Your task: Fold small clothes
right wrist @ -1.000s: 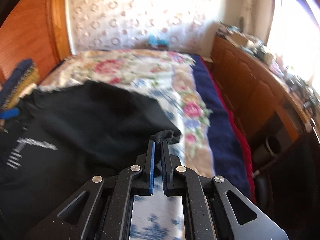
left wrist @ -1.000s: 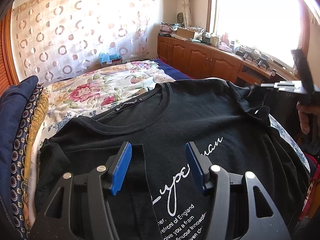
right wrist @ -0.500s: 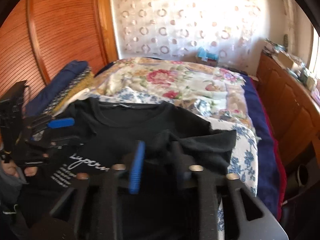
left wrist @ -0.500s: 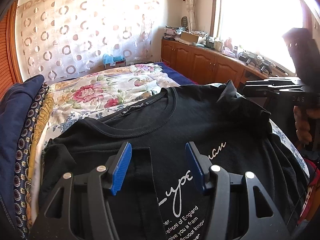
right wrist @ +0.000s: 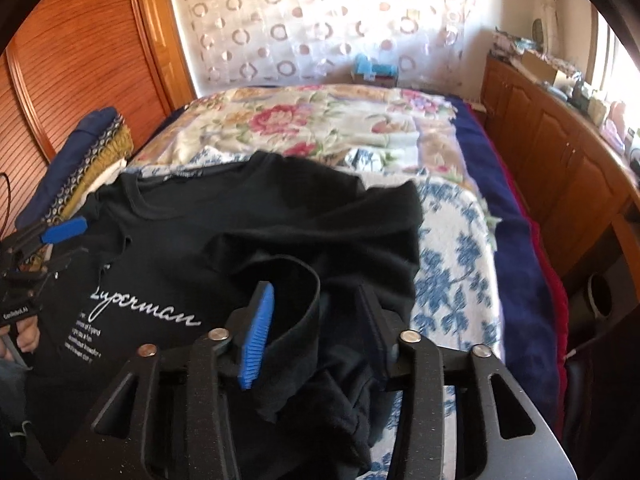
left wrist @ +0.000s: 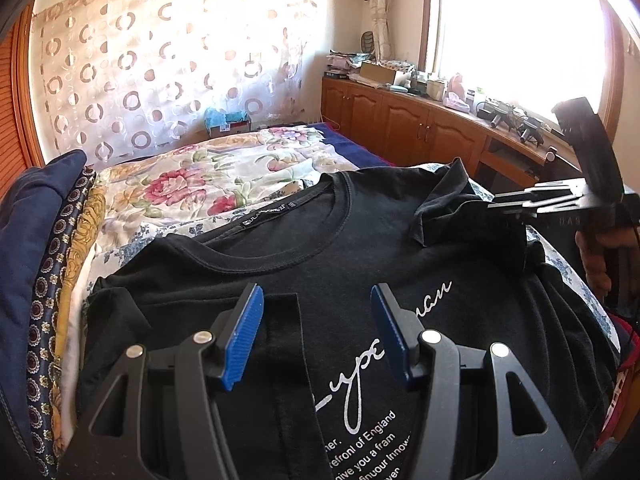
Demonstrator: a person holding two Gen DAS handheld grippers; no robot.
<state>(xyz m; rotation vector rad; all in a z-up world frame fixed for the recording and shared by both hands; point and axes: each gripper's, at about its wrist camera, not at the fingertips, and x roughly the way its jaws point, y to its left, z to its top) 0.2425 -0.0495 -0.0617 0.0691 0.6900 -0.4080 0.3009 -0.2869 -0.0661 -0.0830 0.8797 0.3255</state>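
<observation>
A black T-shirt (left wrist: pixel 360 256) with white "Superman" script lies front up on the bed; it also shows in the right wrist view (right wrist: pixel 256 216). Its left sleeve (left wrist: pixel 256 344) is folded in over the chest. My left gripper (left wrist: pixel 316 336) is open and empty, just above that folded sleeve. My right gripper (right wrist: pixel 312 320) is open; the right sleeve (right wrist: pixel 296 320) lies loosely draped between its jaws. In the left wrist view the right gripper (left wrist: pixel 532 200) sits at the shirt's right shoulder, where the sleeve (left wrist: pixel 448 208) is turned inward.
A floral bedspread (left wrist: pixel 208 184) covers the bed beyond the shirt. Stacked folded bedding (left wrist: pixel 36 248) lies along the left. A wooden cabinet (left wrist: pixel 416 128) with clutter runs under the window on the right. A wooden panel wall (right wrist: pixel 80 68) stands to the left.
My right gripper carried the right sleeve inward over the shirt and opened; the sleeve now lies folded toward the chest. My left gripper stayed open over the left sleeve.
</observation>
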